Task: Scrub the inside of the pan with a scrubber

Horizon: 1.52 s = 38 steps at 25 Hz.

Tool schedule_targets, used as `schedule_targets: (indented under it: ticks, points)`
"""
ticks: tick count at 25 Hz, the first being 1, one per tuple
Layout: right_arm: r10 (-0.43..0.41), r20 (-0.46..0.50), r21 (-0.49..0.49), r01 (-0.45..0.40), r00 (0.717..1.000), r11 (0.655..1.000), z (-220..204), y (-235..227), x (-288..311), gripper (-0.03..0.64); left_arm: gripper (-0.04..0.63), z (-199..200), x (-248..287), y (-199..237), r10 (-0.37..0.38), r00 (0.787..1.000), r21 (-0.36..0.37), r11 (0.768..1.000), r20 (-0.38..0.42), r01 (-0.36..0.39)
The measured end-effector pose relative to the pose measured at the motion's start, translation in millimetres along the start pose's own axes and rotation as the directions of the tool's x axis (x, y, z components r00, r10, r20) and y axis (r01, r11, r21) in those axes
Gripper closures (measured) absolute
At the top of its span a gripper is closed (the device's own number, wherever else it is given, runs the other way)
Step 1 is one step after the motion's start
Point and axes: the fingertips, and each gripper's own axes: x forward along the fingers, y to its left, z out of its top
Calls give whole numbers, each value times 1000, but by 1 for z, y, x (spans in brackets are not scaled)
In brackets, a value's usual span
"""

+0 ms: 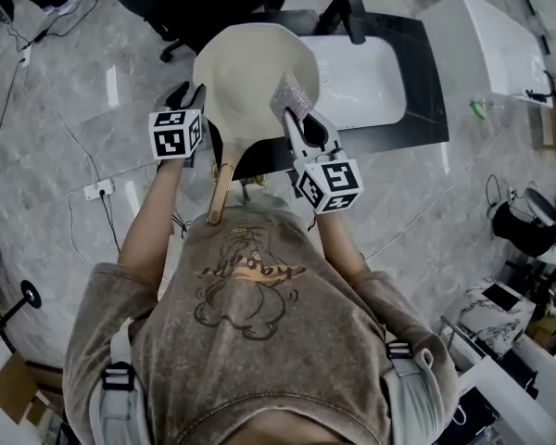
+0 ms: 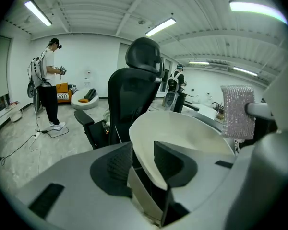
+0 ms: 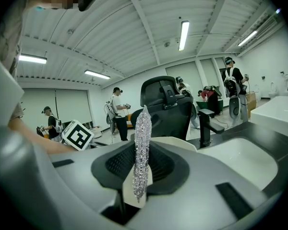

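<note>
Two tools at work, one job each. Left tool [image 1: 191, 96] is clenched on the left rim of the cream pan [image 1: 250, 68], the rim wall pinched between its pads. I judge this a steadying hold, so the pan does not swing when rubbed. The pan is off the desk, in the upper middle of the head view with its inside open to that view. Its wooden handle [image 1: 221, 188] runs down the frame toward the person's chest, over the near edge of the dark desk [image 1: 428, 91]. Right tool [image 1: 296, 117] grips the silver scrubber [image 1: 293, 95] by its lower end, the flat pad standing up out of the jaws. The scrubber sits at the pan's right rim, on or just over the inner wall; contact cannot be told. It is likely held this way so its broad face can sweep the inside. The white sink basin [image 1: 366, 82] is just right of the pan, probably to catch drips. Count: pan one, scrubber one, tools two, basin one, black faucet [image 1: 349, 12] one. No water or suds visible.
</note>
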Motion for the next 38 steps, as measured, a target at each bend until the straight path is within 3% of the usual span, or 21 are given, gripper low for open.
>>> schedule_targets:
  ticks: [8,13,20,26,32,38]
  points:
    - [-16,-19,5,16,1000,1000,-6,-4,3,534,477,-22,29,6,5,992,-42,999,-130,-11]
    - [-12,-32,0,12,999,1000,-10,-10,10,534,512,-23,32,5,22,988,-60,998,-152,-31]
    - [106,-70,-90,-113,992,990,-14,7,60,534,522,-24,33,7,33,984,-98,994,-176,-51]
    - [221,-106,-159,-236,970,959,-16,29,119,534,525,-24,33,7,37,983,-119,991,-179,-59]
    - [246,-276,-271,-321,929,908,-58,47,161,535,526,-27,31,6,47,983,-137,988,-176,-72]
    - [294,-383,-284,-414,876,865,-84,67,180,534,528,-27,32,6,35,985,-154,986,-170,-61]
